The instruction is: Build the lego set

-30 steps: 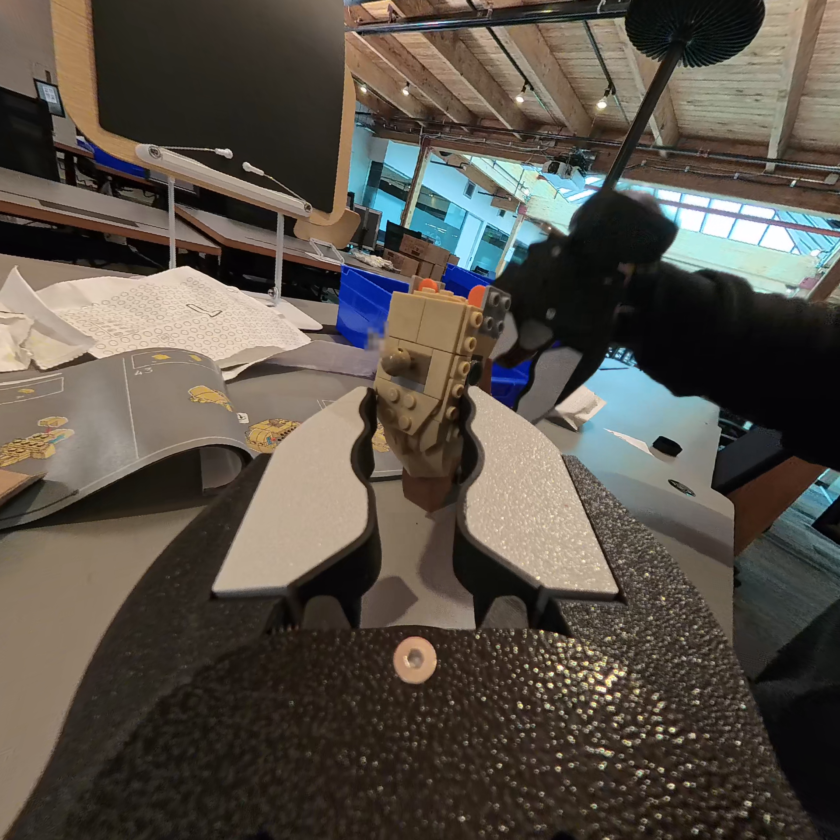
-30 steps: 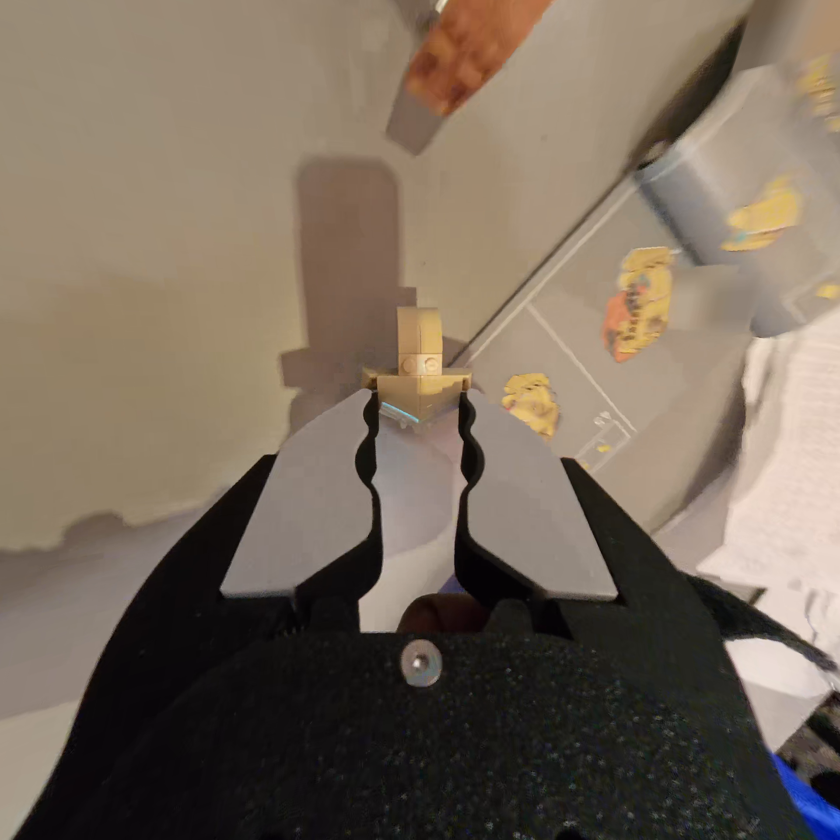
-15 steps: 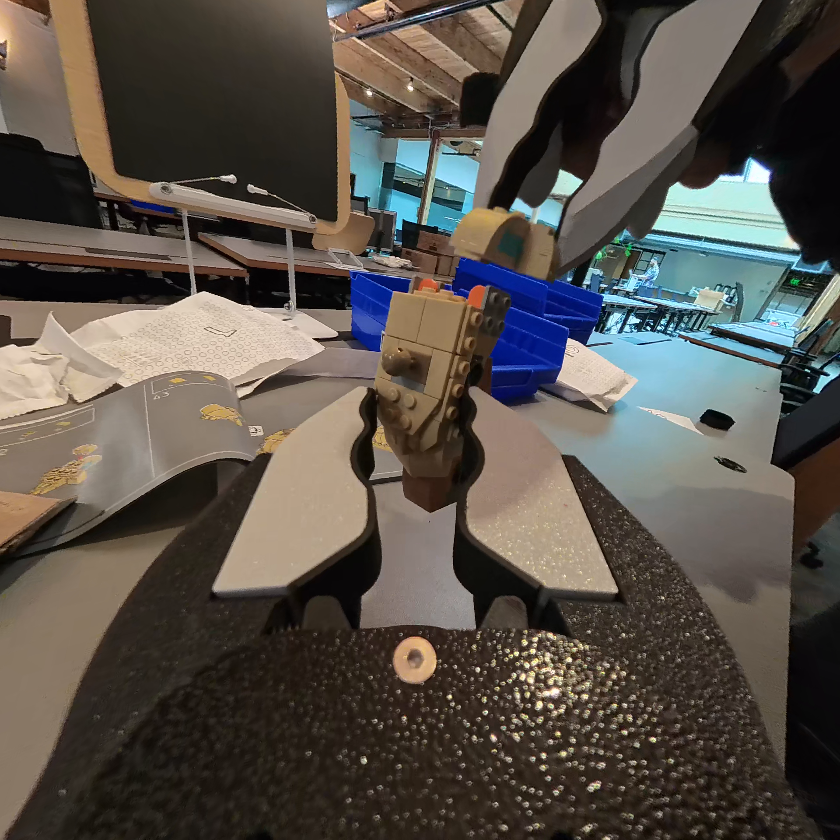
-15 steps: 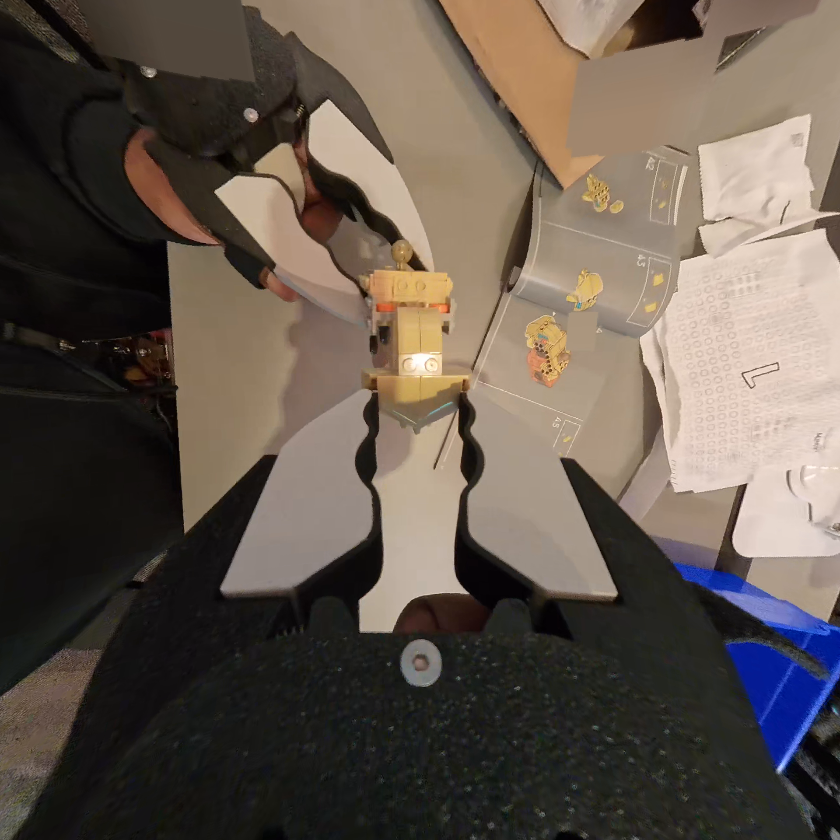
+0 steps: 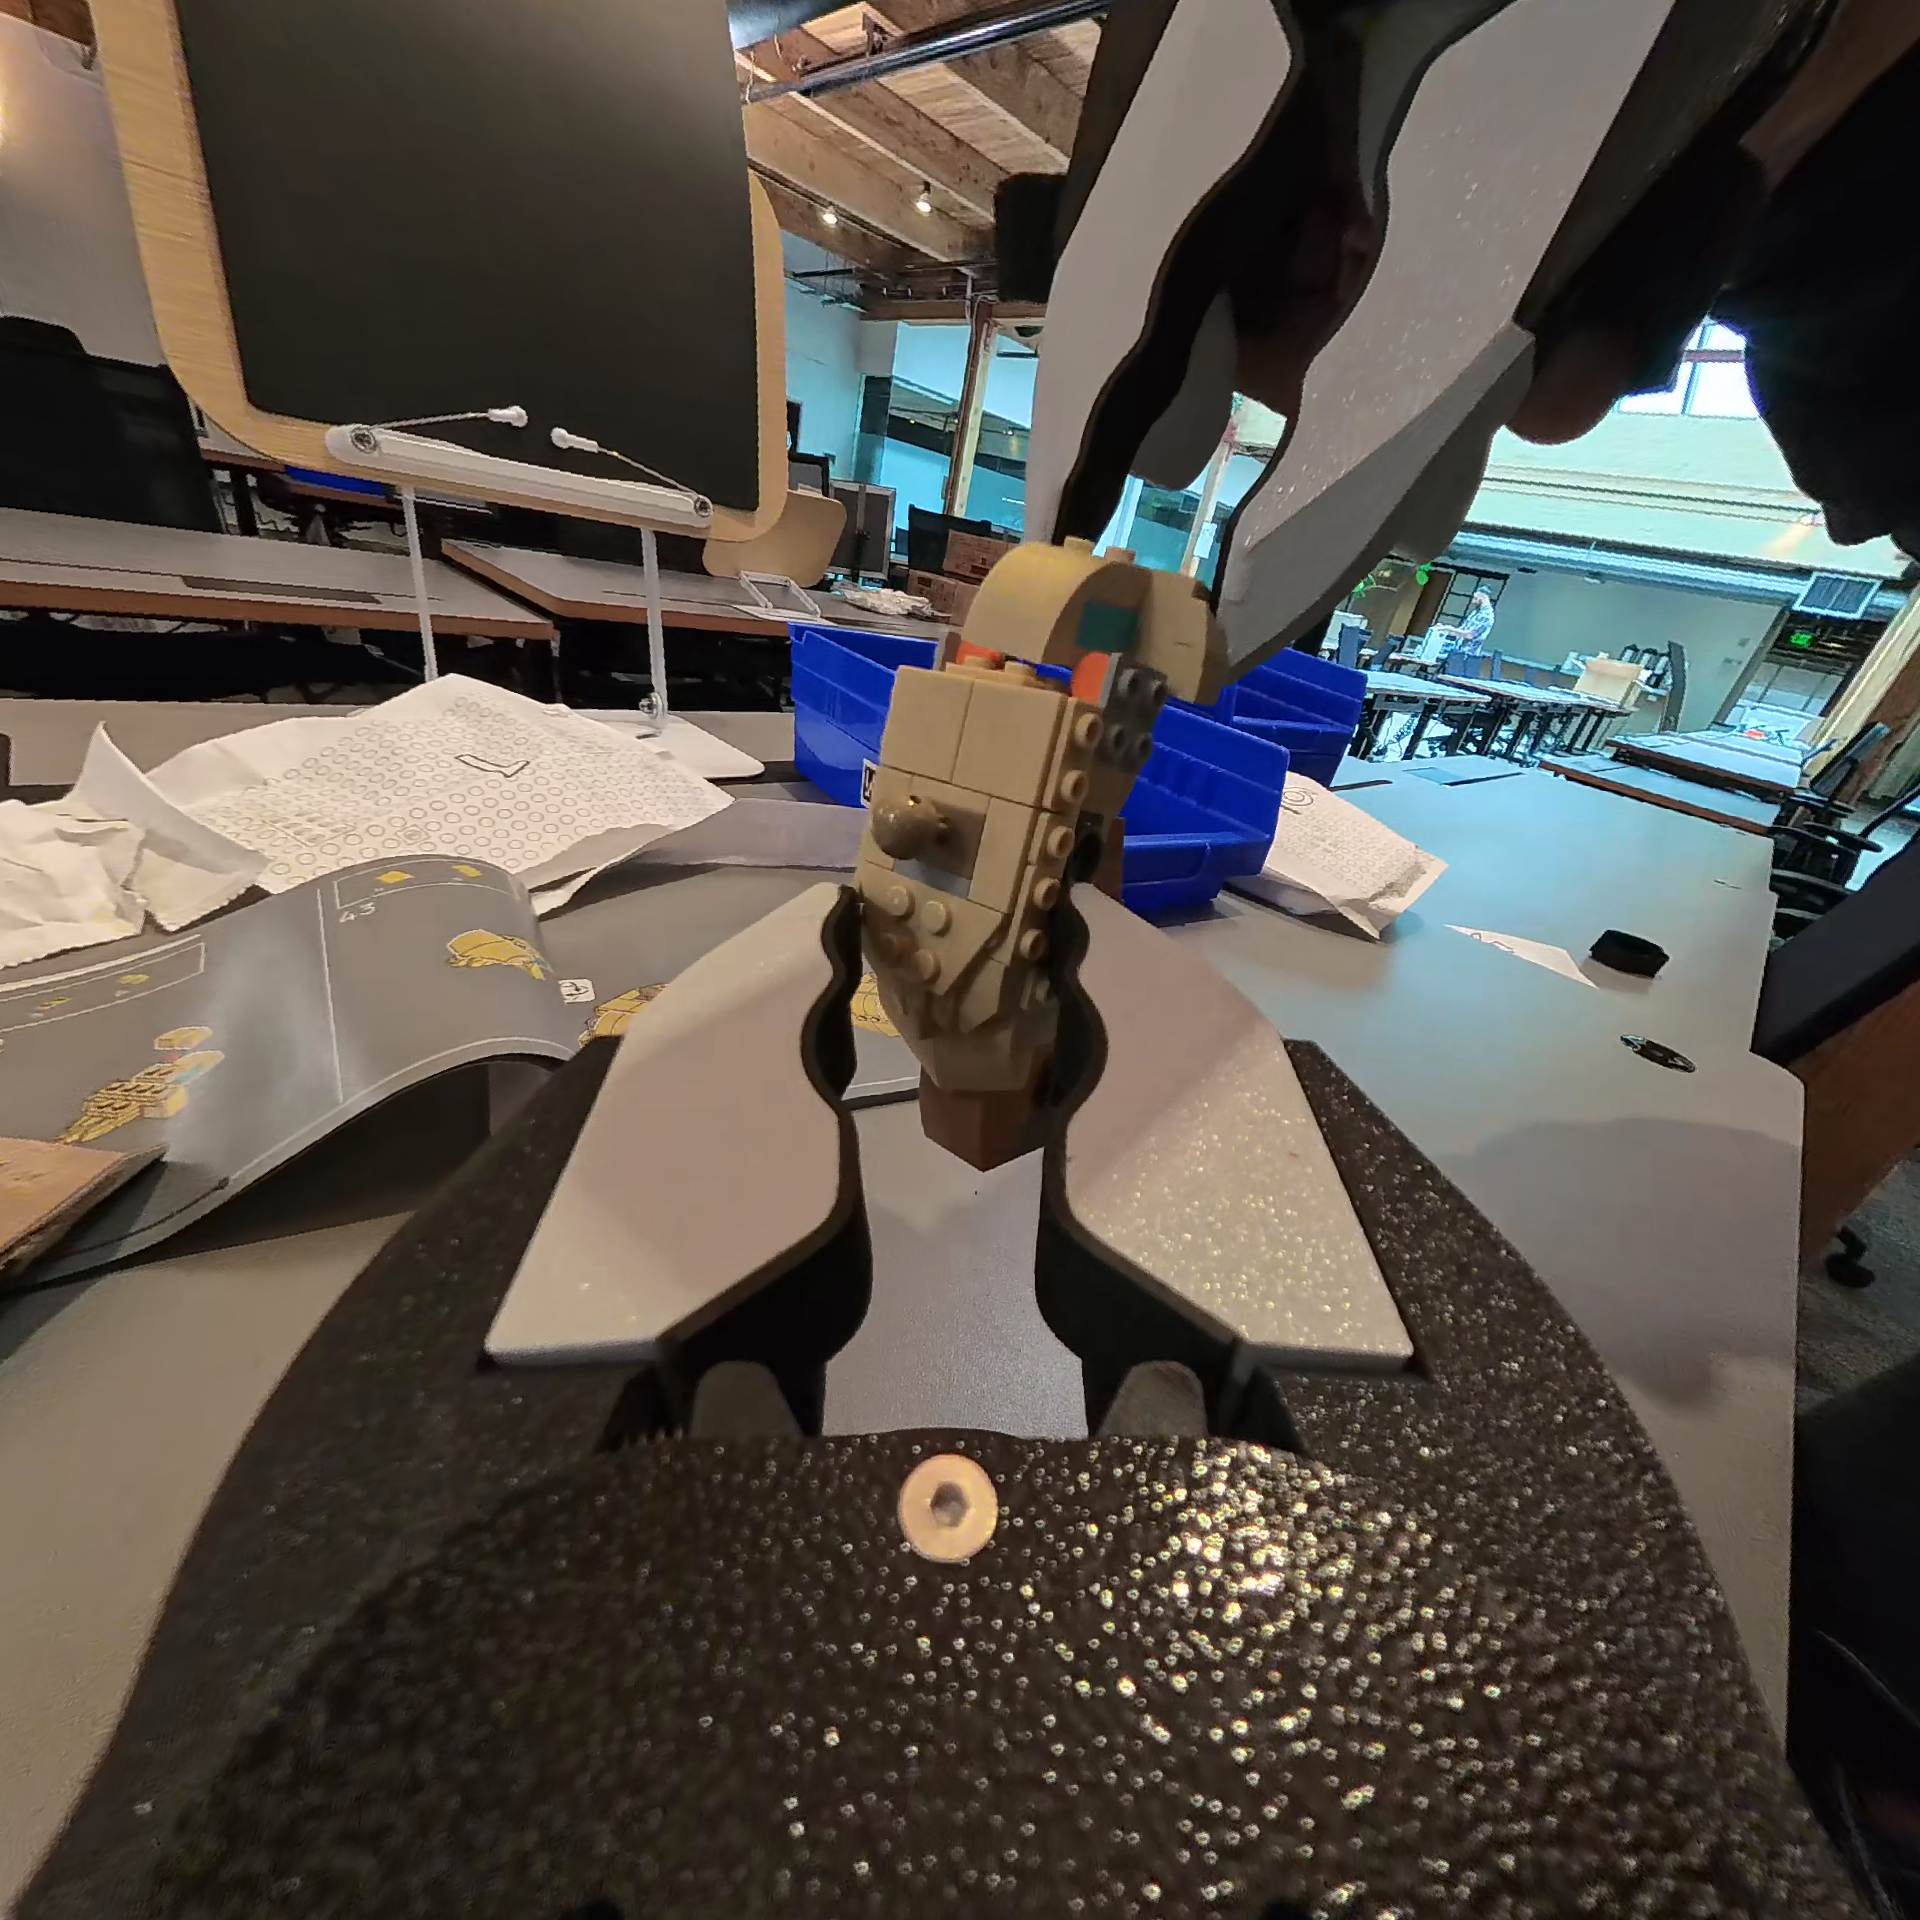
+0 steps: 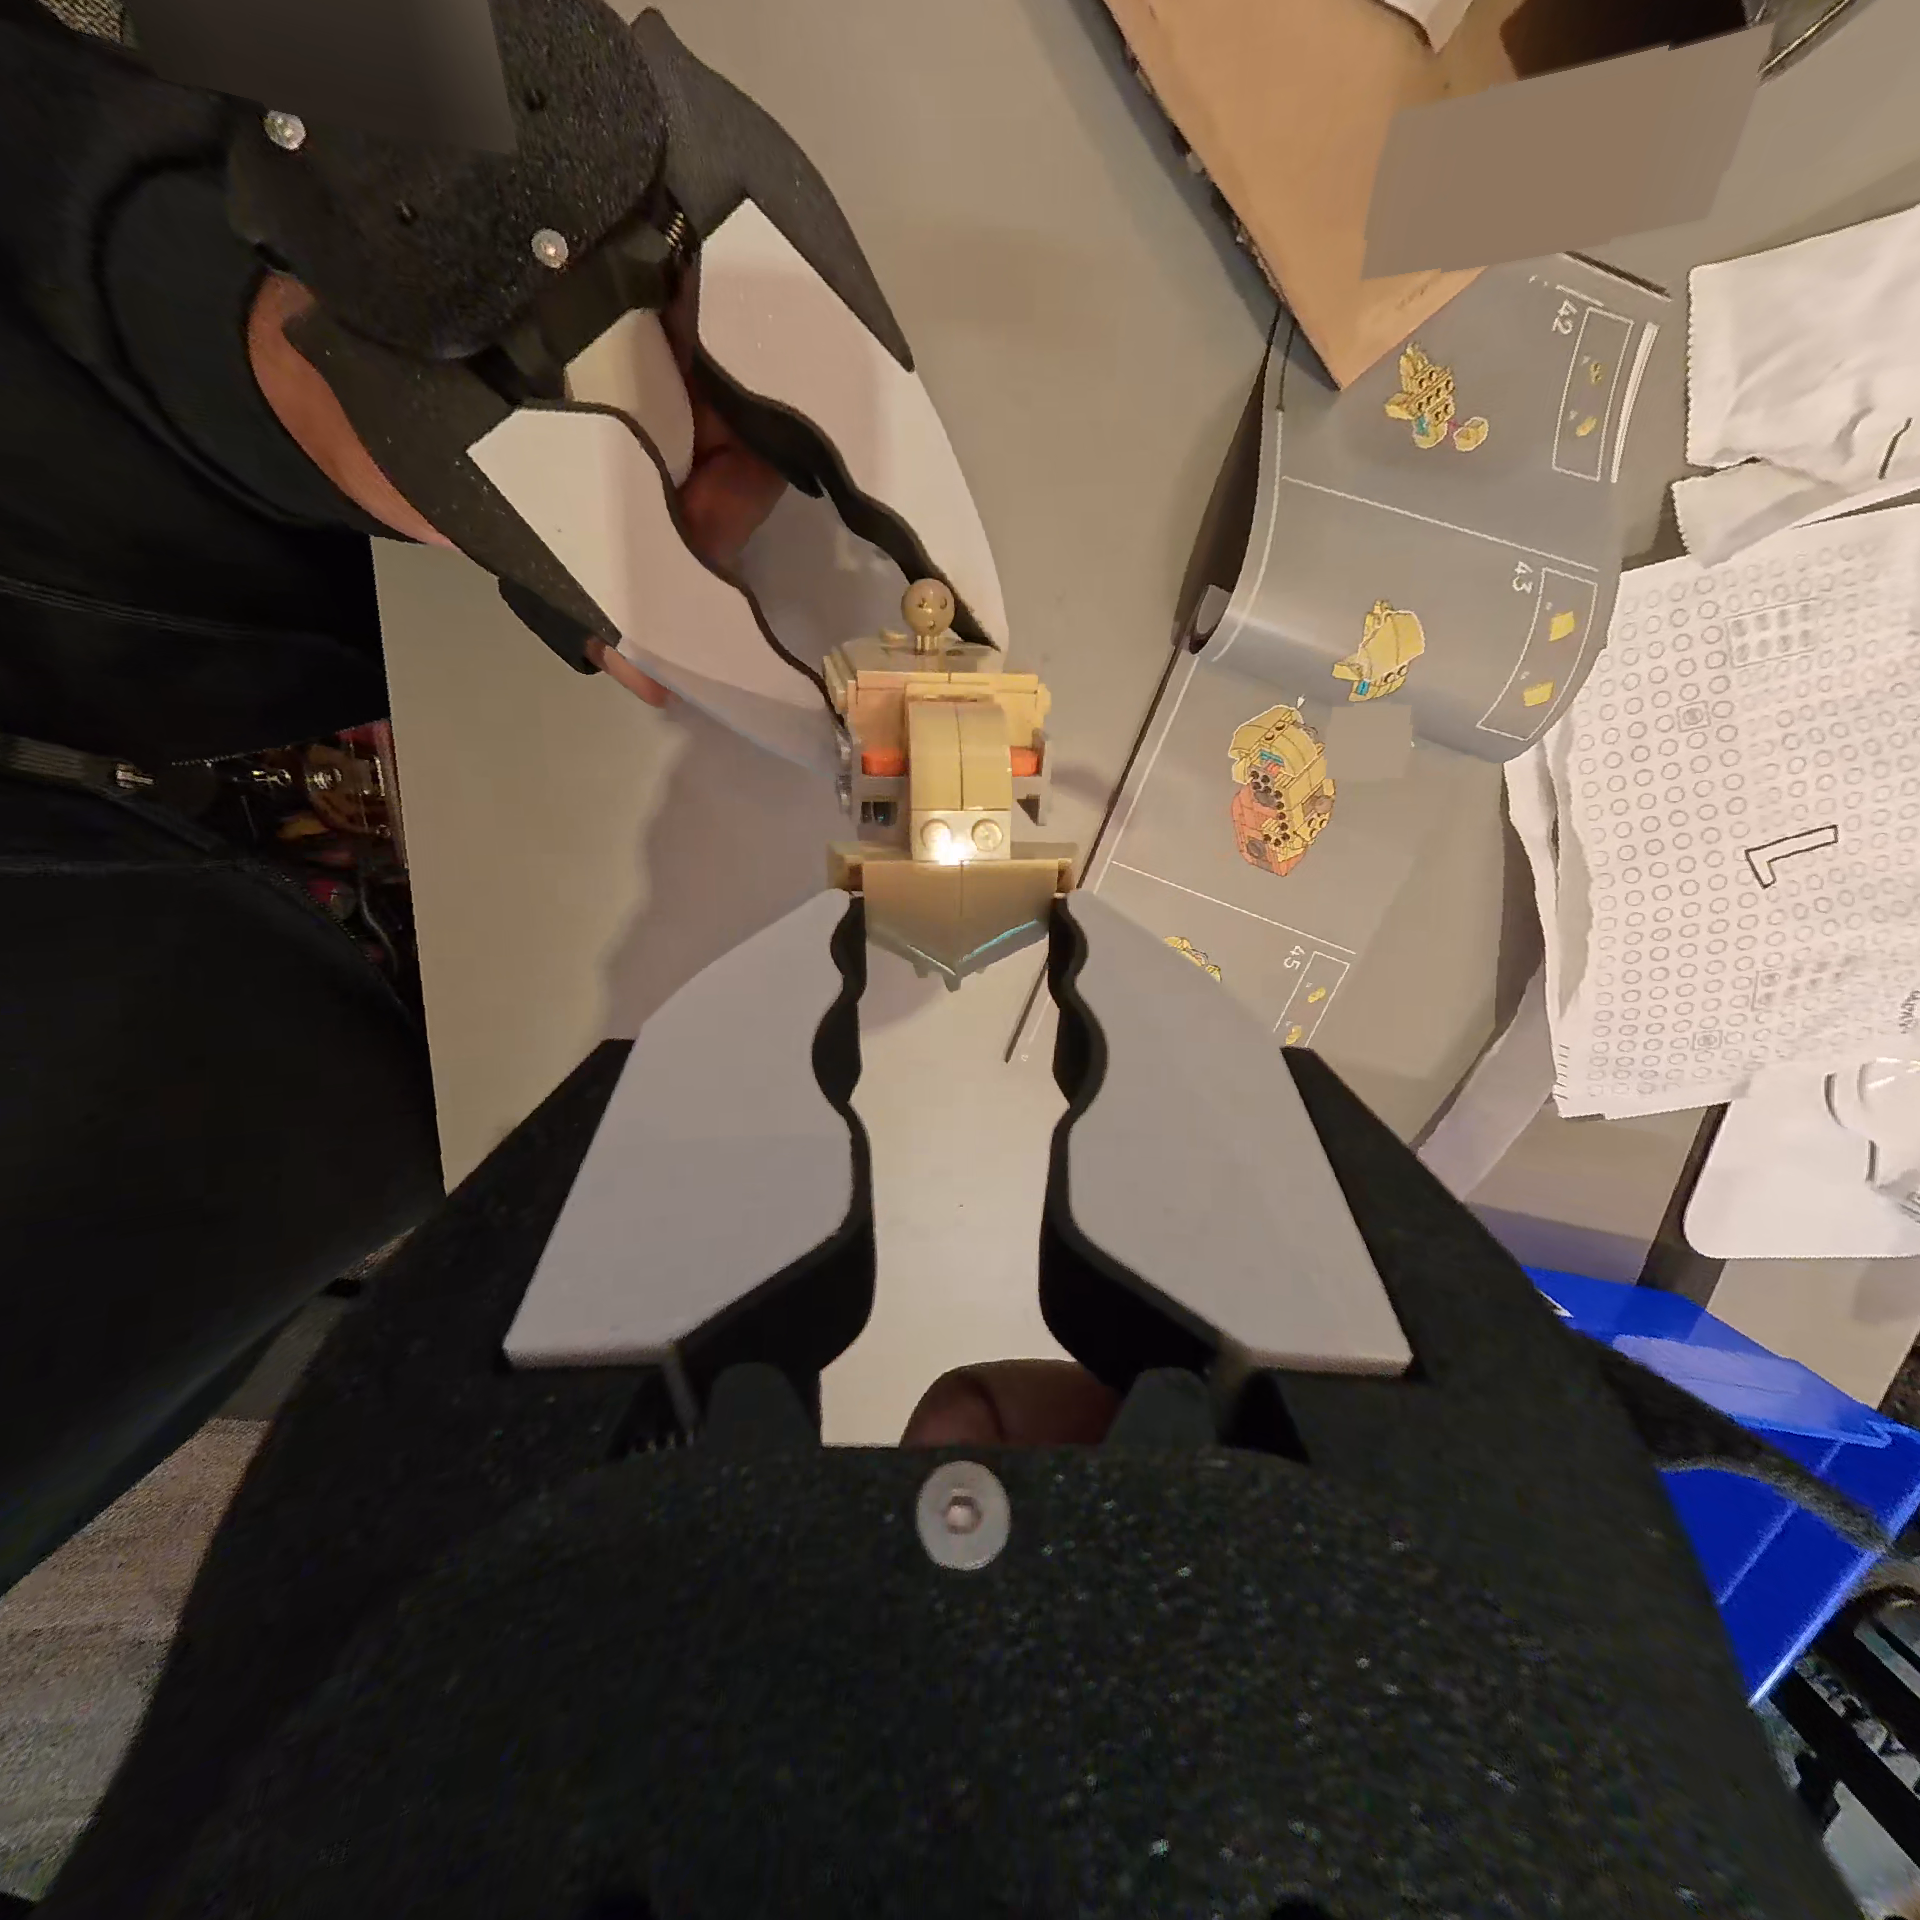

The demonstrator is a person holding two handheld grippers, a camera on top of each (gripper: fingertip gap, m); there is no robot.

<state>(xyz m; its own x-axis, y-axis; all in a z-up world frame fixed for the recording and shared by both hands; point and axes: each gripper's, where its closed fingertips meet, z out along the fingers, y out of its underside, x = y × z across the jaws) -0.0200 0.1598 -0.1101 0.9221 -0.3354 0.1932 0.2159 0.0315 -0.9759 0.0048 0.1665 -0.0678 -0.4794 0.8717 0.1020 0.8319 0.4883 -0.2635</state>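
My left gripper (image 5: 951, 997): pinching the low end of the tan brick model (image 5: 977, 831), mid frame, pads pressed on both sides

My right gripper (image 6: 951, 914): pinching a small tan curved brick piece (image 6: 951, 894), mid frame

Where they meet: the small piece sits right on top of the model, touching it

Step, I think: joining the two brick parts

Next, I think: line up the studs and push straight

Around: open instruction booklet (image 5: 260, 997) on the left, blue bins (image 5: 1195, 800) behind
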